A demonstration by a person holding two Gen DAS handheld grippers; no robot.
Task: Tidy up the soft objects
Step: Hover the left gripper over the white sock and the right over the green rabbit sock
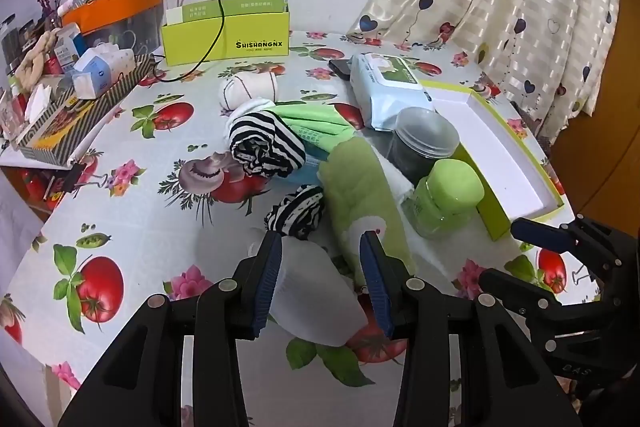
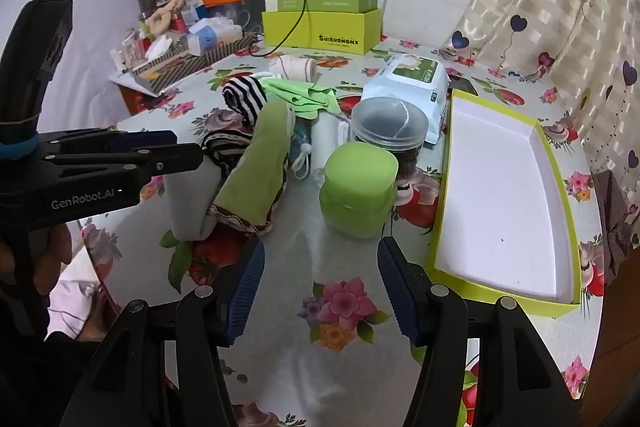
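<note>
- White sock (image 1: 316, 291): lies flat on the bench (image 1: 132, 235) at lower centre of the left wrist view, its striped cuff (image 1: 298, 213) towards the pile. It sits between the left gripper (image 1: 320, 255) fingers, which stand apart with no pad pressing it.
- Handling, judged: light, limp cloth that will bunch and sag when lifted. A pinch across the thick middle looks the soundest hold; the cuff would probably stretch.
- Green sock (image 1: 360, 195): just right of the white one, touching it, and likely to drag along.
- Striped roll (image 1: 266, 143), green cloth (image 1: 316, 123) and a white bundle (image 1: 248, 89) lie above, mid-frame.
- Right gripper (image 2: 320, 255): fingers wide apart, empty, over bare bench below the green jar (image 2: 358, 187).
- Hard items: green jar and clear tub (image 2: 388, 125) stand close right of the socks and could be knocked.
- Open room: the shallow lid tray (image 2: 500, 195) at right is empty; the green box (image 1: 226, 31) stands at upper centre. The bench's left half is open.
</note>
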